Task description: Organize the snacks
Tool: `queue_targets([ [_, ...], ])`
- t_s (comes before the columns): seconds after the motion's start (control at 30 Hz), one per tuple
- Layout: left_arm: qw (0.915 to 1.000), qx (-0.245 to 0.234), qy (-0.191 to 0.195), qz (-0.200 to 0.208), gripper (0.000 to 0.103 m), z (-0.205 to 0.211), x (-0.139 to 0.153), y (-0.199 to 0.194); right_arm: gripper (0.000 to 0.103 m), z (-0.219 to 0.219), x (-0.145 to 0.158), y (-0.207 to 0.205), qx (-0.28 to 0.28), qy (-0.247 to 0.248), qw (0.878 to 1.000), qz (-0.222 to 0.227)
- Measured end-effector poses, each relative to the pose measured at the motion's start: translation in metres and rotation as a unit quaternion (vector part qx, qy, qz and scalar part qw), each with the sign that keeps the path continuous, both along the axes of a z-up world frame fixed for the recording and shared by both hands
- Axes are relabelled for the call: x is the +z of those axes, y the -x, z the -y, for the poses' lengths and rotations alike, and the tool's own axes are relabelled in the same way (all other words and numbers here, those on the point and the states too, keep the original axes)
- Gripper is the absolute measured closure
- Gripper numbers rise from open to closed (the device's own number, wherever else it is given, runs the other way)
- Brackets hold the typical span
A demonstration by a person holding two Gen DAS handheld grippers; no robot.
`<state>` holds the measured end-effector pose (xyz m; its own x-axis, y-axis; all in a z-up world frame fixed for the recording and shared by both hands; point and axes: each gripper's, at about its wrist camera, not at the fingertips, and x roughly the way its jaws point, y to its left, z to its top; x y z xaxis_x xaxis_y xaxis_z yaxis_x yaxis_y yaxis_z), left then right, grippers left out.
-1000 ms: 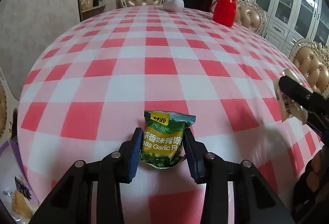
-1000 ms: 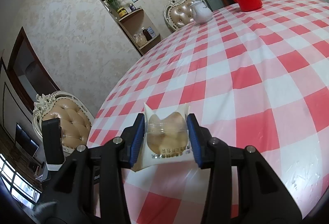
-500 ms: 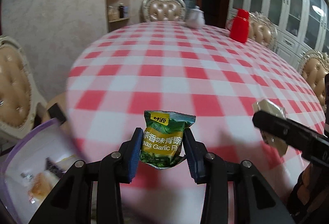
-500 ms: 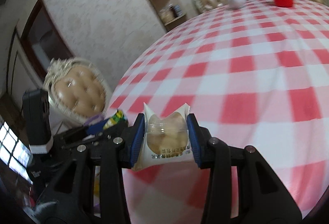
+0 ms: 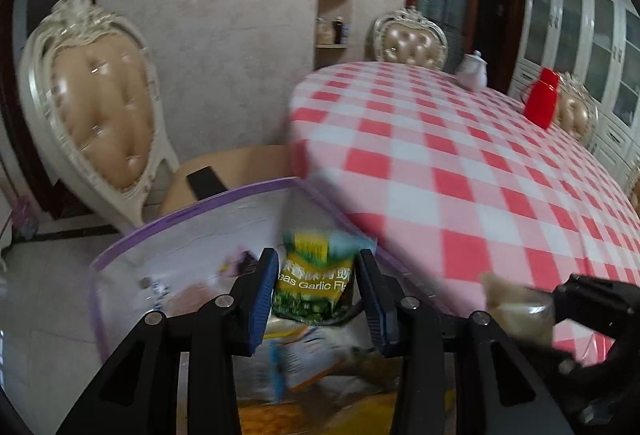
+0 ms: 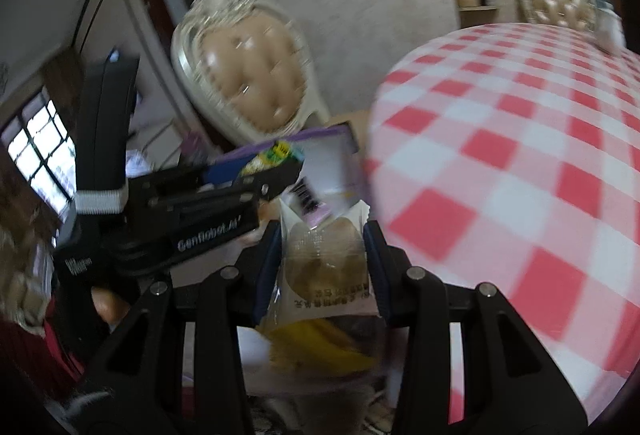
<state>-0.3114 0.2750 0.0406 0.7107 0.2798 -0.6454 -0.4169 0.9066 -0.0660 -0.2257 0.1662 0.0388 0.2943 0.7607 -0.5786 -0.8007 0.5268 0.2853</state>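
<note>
My left gripper [image 5: 317, 267] is shut on a green garlic-pea packet [image 5: 314, 281] and holds it over the open white bag with a purple rim [image 5: 180, 211] beside the table. My right gripper [image 6: 325, 241] is shut on a clear-wrapped round cake [image 6: 326, 267] and holds it over the same bag [image 6: 320, 139], just off the table edge. The right gripper with its cake also shows at the right of the left wrist view [image 5: 520, 309]. The left gripper shows at the left of the right wrist view [image 6: 224, 187]. Several snack packets [image 5: 308, 351] lie inside the bag.
A round table with a red-and-white checked cloth [image 5: 460, 163] fills the right. A red jug [image 5: 541, 103] and a white teapot [image 5: 474, 69] stand at its far side. A cream padded chair [image 5: 100, 103] stands just behind the bag. A shelf [image 5: 336, 15] is on the far wall.
Both grippers have swung left off the table, carrying their snacks, and now hang over the open bag. The view is blurred by the motion.
</note>
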Motion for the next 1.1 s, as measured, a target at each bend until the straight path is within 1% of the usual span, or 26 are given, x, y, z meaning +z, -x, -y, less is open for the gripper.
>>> queue_targets([
  [0.03,1.0000,0.007,0.003,0.002,0.056,-0.006,-0.002,0.005,0.057,-0.009,-0.004,0.004,0.010,0.008,1.000,-0.001],
  [0.07,0.9999,0.015,0.005,0.000,0.045,-0.011,-0.003,0.009,0.054,-0.017,-0.006,0.007,0.020,0.012,1.000,-0.001],
  [0.1,0.9997,0.025,0.007,-0.002,0.036,-0.017,-0.005,0.013,0.050,-0.024,-0.009,0.011,0.028,0.018,0.999,0.001],
  [0.13,0.9993,0.037,0.010,-0.003,0.015,-0.024,-0.007,0.017,0.040,-0.033,-0.012,0.014,0.036,0.028,0.999,0.003],
  [0.17,0.9990,0.045,0.010,-0.002,0.005,-0.028,-0.008,0.021,0.033,-0.039,-0.015,0.017,0.039,0.038,0.998,0.006],
  [0.2,0.9986,0.053,0.007,0.000,0.003,-0.033,-0.009,0.025,0.025,-0.044,-0.017,0.021,0.039,0.048,0.998,0.010],
  [0.23,0.9982,0.060,0.004,-0.002,0.000,-0.036,-0.010,0.027,0.022,-0.049,-0.019,0.023,0.036,0.059,0.997,0.016],
  [0.27,0.9977,0.068,0.000,-0.004,0.000,-0.040,-0.010,0.029,0.021,-0.055,-0.022,0.024,0.028,0.076,0.996,0.021],
  [0.33,0.9967,0.080,-0.002,-0.011,0.000,-0.047,-0.011,0.032,0.016,-0.063,-0.025,0.026,0.015,0.103,0.994,0.023],
  [0.37,0.9955,0.092,-0.002,-0.021,0.000,-0.051,-0.011,0.033,0.015,-0.067,-0.027,0.025,0.014,0.115,0.993,0.020],
  [0.43,0.9898,0.128,-0.009,-0.061,0.000,-0.057,-0.015,0.031,0.014,-0.076,-0.031,0.024,0.027,0.144,0.989,-0.008],
  [0.5,0.9819,0.156,-0.027,-0.104,0.000,-0.059,-0.021,0.029,0.014,-0.085,-0.034,0.020,0.038,0.176,0.983,-0.038],
  [0.57,0.9784,0.159,-0.033,-0.127,0.000,-0.060,-0.026,0.029,0.014,-0.092,-0.036,0.017,0.031,0.214,0.975,-0.049],
  [0.6,0.9786,0.154,-0.029,-0.134,0.000,-0.059,-0.029,0.028,0.014,-0.094,-0.036,0.017,0.026,0.227,0.972,-0.047],
  [0.67,0.9821,0.135,-0.008,-0.131,0.000,-0.058,-0.031,0.028,0.014,-0.095,-0.038,0.015,0.017,0.246,0.968,-0.044],
  [0.77,0.9856,0.116,0.030,-0.119,0.000,-0.060,-0.030,0.031,0.014,-0.093,-0.042,0.014,0.007,0.255,0.966,-0.050],
  [0.9,0.9851,0.118,0.029,-0.122,0.000,-0.060,-0.031,0.033,0.014,-0.094,-0.048,0.011,-0.003,0.267,0.962,-0.055],
  [1.0,0.9842,0.118,0.043,-0.125,0.000,-0.063,-0.034,0.031,0.014,-0.093,-0.048,0.011,-0.003,0.266,0.962,-0.059],
  [1.1,0.9840,0.119,0.039,-0.126,0.000,-0.064,-0.034,0.031,0.014,-0.093,-0.047,0.012,-0.003,0.269,0.961,-0.057],
])
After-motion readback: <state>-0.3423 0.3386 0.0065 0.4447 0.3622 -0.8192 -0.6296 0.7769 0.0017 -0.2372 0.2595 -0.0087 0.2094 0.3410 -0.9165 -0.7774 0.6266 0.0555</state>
